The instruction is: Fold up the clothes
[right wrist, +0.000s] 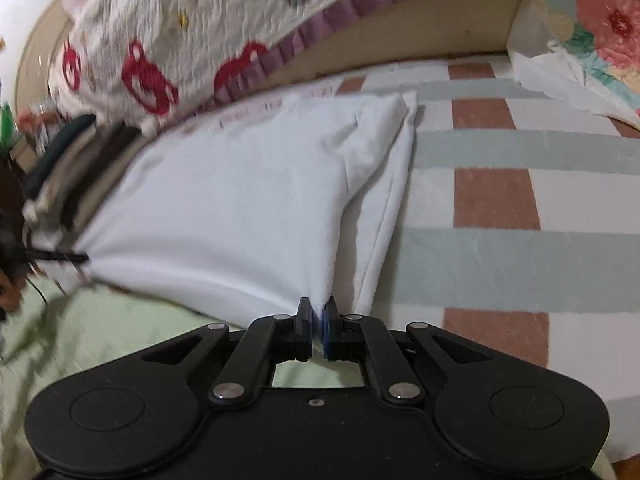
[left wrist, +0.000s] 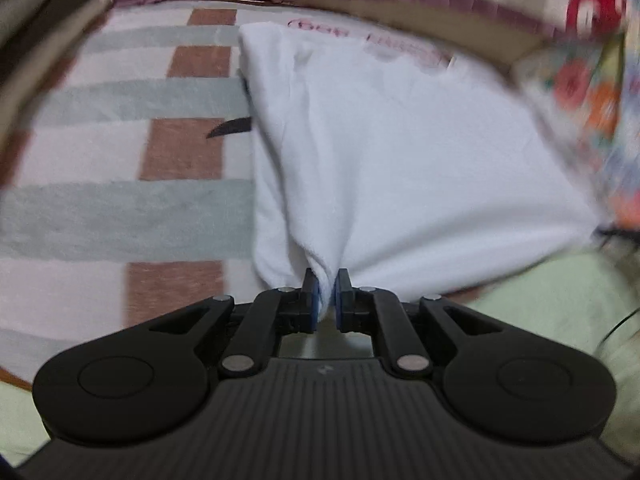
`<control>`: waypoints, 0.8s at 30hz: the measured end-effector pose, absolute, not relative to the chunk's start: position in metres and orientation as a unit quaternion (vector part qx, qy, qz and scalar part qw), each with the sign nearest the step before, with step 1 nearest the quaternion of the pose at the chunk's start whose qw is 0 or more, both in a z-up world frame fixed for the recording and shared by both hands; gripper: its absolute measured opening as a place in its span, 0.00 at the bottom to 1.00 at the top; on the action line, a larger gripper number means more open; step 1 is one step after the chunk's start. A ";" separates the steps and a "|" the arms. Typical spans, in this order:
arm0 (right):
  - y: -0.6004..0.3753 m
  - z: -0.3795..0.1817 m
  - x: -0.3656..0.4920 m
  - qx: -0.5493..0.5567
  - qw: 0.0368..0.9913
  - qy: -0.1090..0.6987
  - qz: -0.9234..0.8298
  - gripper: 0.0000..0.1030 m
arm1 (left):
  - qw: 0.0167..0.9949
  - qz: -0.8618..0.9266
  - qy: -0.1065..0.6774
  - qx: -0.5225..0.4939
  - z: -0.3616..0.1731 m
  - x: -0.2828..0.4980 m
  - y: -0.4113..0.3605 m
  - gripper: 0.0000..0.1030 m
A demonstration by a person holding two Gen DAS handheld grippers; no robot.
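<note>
Left tongs clamped on a bunched near corner of the white garment, blue pads pinching a fold of cloth between them. Right tongs likewise closed on a gathered near corner of the white garment, cloth squeezed between the black and blue pads.

Garment spread on the bed, over a striped blanket of pale green, white and brown bands. Stretched taut between the two grips, near edge lifted and pulled into peaks at each pinch. Faint pink lettering along its far edge, blurred and unreadable. In the right wrist view, a folded flap running along the garment's right side, from the far corner down to the tongs. In the left wrist view, a dark curved mark just left of the garment on the blanket; cannot tell what.

Pale green sheet beneath the near edge. At the far side, a quilted cream cover with red bear shapes and a purple ruffle. A floral pillow at far right in the right wrist view. At the left edge of that view, a blurred dark device at the garment's other corner.
</note>
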State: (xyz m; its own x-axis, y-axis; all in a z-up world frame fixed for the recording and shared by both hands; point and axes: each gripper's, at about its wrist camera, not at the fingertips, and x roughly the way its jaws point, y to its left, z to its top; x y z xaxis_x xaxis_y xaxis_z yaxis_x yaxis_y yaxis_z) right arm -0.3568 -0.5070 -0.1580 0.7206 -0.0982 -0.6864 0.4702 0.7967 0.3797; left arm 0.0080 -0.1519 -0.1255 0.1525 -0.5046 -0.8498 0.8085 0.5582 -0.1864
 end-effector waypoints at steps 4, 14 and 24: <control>-0.500 -0.159 -0.357 0.245 0.880 0.370 -0.171 0.06 | 0.758 -0.394 0.470 0.219 -0.131 0.006 -0.140 0.00; -0.515 -0.123 -0.351 0.243 0.872 0.348 -0.243 0.44 | 0.799 -0.423 0.405 0.138 -0.101 0.054 -0.146 0.39; -0.616 -0.151 -0.252 0.344 0.858 0.290 -0.246 0.48 | 0.819 -0.410 0.394 0.074 -0.132 0.141 -0.247 0.53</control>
